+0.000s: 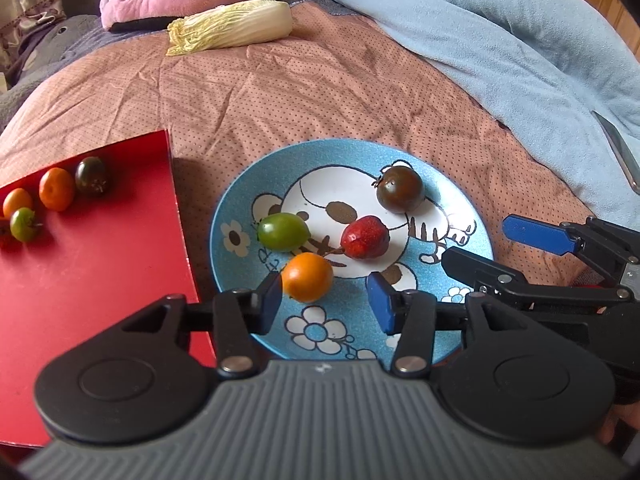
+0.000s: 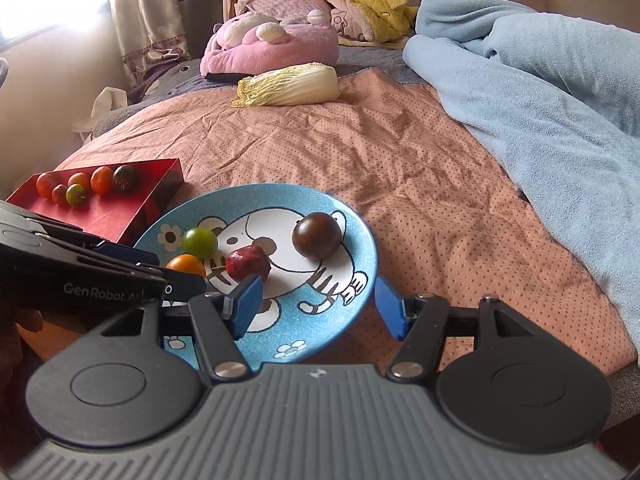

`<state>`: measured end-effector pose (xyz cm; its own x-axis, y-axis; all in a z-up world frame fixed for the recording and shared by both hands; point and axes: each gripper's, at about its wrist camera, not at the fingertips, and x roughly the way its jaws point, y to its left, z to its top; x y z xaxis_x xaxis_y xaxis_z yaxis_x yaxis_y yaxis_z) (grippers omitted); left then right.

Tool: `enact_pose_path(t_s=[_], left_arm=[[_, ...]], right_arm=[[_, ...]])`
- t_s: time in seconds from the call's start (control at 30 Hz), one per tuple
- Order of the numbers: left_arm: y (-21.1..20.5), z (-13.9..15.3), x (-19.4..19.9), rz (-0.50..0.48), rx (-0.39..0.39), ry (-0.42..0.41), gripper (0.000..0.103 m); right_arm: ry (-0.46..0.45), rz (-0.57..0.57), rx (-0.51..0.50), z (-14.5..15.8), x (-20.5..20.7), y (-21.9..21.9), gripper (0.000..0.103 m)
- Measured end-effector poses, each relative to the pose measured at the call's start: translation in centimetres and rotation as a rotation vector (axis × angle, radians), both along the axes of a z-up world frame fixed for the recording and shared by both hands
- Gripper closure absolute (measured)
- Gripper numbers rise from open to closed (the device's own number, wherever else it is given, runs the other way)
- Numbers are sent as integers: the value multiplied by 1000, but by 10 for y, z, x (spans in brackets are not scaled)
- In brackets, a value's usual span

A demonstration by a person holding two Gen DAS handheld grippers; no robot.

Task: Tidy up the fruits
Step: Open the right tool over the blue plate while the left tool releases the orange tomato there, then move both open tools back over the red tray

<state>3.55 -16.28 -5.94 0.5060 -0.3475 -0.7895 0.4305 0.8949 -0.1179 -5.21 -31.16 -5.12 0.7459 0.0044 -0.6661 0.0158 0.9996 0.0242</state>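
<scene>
A blue cartoon plate [image 1: 240,200] [image 2: 360,240] on the bed holds an orange tomato [image 1: 307,277] [image 2: 186,265], a green tomato [image 1: 283,231] [image 2: 200,242], a red fruit [image 1: 365,237] [image 2: 247,263] and a dark tomato [image 1: 400,189] [image 2: 317,236]. A red tray [image 1: 100,280] [image 2: 108,212] to the left holds several small tomatoes [image 1: 57,189] [image 2: 101,180]. My left gripper [image 1: 326,304] is open over the plate's near edge, its left pad beside the orange tomato. My right gripper [image 2: 316,306] [image 1: 486,248] is open and empty at the plate's right rim.
A napa cabbage [image 1: 232,26] [image 2: 290,84] lies farther back on the dotted pink cover [image 1: 320,92]. A light blue blanket [image 1: 500,48] [image 2: 540,92] is piled at the right. A knife [image 1: 618,150] lies on it. A pink plush [image 2: 276,40] sits at the back.
</scene>
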Motion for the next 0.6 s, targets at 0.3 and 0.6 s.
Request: enact_pose_path(t_s=[0.3,0.6], left_arm=[[10,12,-8,23,-19,-22,53],[25,21,-15,52,-27,-55,50]], right_arm=[[-3,-6,0,5,-2,2,30],[-8,24,-8,13,-3,14,30]])
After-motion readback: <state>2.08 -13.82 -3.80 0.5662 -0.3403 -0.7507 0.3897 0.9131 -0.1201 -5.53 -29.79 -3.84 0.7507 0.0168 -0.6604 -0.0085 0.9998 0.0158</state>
